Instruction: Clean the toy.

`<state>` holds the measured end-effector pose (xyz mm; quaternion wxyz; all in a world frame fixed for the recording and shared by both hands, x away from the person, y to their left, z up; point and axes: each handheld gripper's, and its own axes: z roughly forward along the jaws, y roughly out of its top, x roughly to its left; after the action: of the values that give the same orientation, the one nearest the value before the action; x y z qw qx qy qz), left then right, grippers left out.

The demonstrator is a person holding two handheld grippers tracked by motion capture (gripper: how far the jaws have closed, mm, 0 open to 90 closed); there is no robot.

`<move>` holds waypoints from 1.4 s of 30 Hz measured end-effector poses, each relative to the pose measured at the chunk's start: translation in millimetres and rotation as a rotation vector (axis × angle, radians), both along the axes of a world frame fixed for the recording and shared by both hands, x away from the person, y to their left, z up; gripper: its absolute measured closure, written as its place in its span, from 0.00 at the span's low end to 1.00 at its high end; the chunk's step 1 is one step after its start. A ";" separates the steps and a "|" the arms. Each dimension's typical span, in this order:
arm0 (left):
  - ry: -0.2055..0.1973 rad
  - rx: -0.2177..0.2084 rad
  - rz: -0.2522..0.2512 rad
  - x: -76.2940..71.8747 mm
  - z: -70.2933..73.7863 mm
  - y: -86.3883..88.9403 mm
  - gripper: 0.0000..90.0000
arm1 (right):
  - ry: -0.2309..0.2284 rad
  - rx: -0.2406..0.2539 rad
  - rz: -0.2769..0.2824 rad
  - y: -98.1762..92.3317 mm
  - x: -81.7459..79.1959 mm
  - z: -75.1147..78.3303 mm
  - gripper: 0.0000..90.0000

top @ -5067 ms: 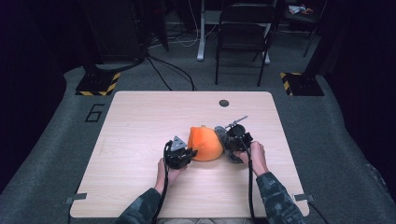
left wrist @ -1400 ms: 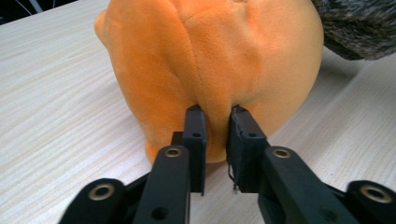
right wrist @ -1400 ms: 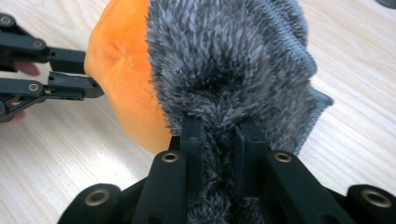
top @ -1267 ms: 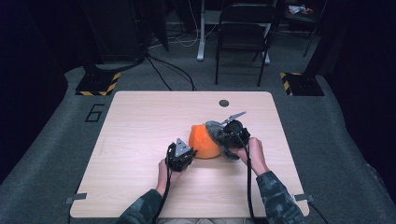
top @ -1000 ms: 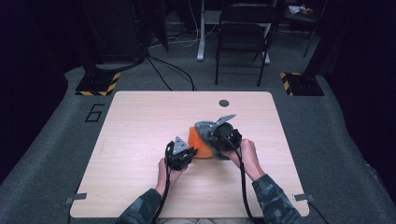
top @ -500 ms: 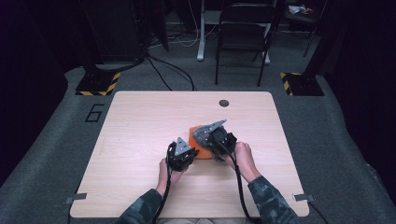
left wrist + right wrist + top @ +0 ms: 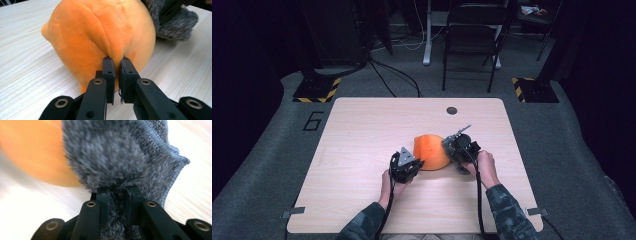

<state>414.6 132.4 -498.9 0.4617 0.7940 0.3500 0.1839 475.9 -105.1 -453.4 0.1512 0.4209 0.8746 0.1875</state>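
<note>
1. Plainly, little of the grey fleecy cloth (image 7: 117, 157) can be made out in the high view, where it is hidden behind the right gripper (image 7: 451, 145) at the orange plush toy's (image 7: 431, 151) right side; in the right gripper view it is seen close, a hemmed edge at the upper right, and the orange toy at the upper left is blurred.
2. The cloth is clamped by the right gripper (image 7: 117, 191), its jaws pressed together on the pile.
3. A fold of the toy (image 7: 100, 32) is pinched by the left gripper (image 7: 117, 61) low on its body; the jaws are nearly together on the fabric. The grey cloth (image 7: 172, 20) is cut off at the upper right of that view.
4. The toy is placed near the middle of the table (image 7: 362, 130), slightly right of centre, between the left gripper (image 7: 411, 161) and the right one.
5. A dark round cap (image 7: 452, 110) is set into the tabletop toward its far edge.
6. The table is of pale wood grain. Beyond it grey carpet, a black folding chair (image 7: 474, 45), cables (image 7: 397, 75) and a yellow-and-black striped base (image 7: 317, 91) are seen in a dark room.
</note>
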 end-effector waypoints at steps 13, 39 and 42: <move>-0.008 0.008 -0.012 -0.3 -0.7 0.2 0.93 | -0.018 0.096 -0.033 -13.1 0.6 19.0 0.85; -0.023 0.037 -0.037 -2.5 -1.2 -6.8 0.93 | -0.099 0.046 0.147 34.5 -26.8 31.9 0.85; -0.016 0.026 -0.032 -1.9 -1.8 -5.9 0.93 | -0.082 0.053 0.137 26.7 -21.4 28.4 0.85</move>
<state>412.7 126.5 -500.7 0.4572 0.8039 0.3310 0.1874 454.5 -78.4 -425.0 0.1625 0.3559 0.8890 0.2379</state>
